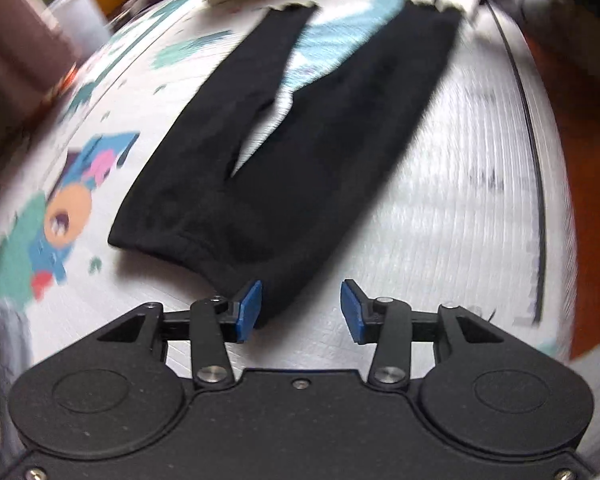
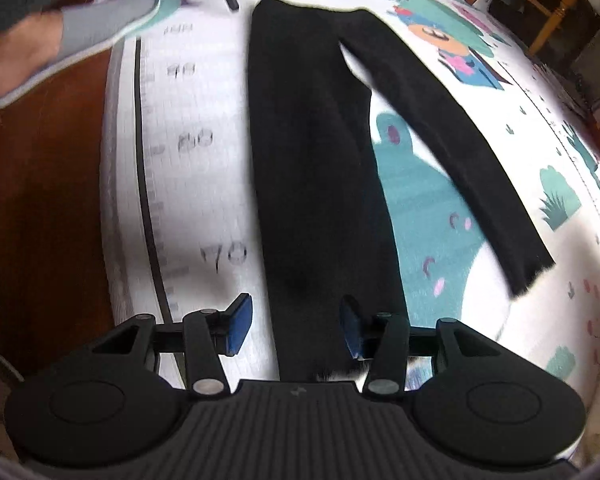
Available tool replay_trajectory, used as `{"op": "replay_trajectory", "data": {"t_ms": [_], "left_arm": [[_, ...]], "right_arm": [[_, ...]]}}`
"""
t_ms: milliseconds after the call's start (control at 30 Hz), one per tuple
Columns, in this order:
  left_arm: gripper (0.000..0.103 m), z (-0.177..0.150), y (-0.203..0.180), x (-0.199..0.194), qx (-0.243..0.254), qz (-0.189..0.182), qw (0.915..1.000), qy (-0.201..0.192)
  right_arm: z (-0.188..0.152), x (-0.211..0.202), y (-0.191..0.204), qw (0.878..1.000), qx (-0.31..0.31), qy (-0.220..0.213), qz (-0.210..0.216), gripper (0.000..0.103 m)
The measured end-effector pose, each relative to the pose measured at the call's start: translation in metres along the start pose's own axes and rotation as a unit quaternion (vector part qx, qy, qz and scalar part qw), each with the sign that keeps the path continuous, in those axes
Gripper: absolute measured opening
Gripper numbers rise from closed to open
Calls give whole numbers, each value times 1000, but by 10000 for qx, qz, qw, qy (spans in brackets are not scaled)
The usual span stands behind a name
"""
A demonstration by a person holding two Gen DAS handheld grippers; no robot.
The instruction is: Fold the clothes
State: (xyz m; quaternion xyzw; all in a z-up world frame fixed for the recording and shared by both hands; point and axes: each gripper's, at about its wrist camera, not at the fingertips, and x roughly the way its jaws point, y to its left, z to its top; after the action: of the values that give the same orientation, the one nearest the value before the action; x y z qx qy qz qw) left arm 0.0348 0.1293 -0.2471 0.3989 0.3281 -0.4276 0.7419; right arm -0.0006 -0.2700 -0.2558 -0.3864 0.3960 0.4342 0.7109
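- Black trousers (image 1: 300, 152) lie flat and unfolded across the centre of the patterned mat (image 1: 460, 200); every fold is left to do.
- Left gripper (image 1: 300, 310), lower centre, spread wide at the waistband corner.
- Right gripper (image 2: 296, 326), lower centre, spread wide astride one leg's hem.

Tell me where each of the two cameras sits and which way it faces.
Left wrist: sits behind the left tongs, open at the waistband of the black trousers, looking along both legs toward the cuffs; no body part shows.
Right wrist: sits behind the right tongs, open over one leg's cuff end, looking back toward the waistband; the person's slippered foot shows at upper left.
Shared: the trousers on the cartoon play mat, seen from opposite ends; the left tongs appear at the top of the right view.
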Motion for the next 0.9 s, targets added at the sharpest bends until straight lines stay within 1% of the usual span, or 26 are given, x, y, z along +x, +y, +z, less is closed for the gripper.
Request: {"op": "replay_trajectory", "data": {"t_ms": [133,233,333,467,533,600,633,733,833,900], "left_arm": [[46,-2,-4,9,479,69,9988,54],[47,-4,-6,13,671,52,9977,73],[49,-3,-5,16,1011,-25,9948,70],[49,2,-3,17,1312,-154,9911,163],[49,4,-4,18,1504,-89,9883,240],[49,6,-5,20,1696,-22,9850,316],[49,6,-5,21,1749,-46,9840,325],[49,9,-1,23,1809,-148,9825,409],[47,14,2,27,1732,-234,9833,513],[48,14,4,28,1680,-230,9841,530]], "right_arm": [[-8,3,11,9994,-276,186,-114,44],[-12,4,6,9998,-133,163,-27,44],[-15,5,-6,9996,124,174,209,44],[-20,8,-18,9978,442,127,485,45],[-20,8,-21,9971,478,136,581,44],[-19,8,-23,9965,506,176,641,41],[-19,8,-25,9962,532,186,664,39],[-19,9,-32,9956,569,224,703,27],[-17,11,-34,9960,443,272,727,24],[-16,13,-36,9961,360,305,743,24]]}}
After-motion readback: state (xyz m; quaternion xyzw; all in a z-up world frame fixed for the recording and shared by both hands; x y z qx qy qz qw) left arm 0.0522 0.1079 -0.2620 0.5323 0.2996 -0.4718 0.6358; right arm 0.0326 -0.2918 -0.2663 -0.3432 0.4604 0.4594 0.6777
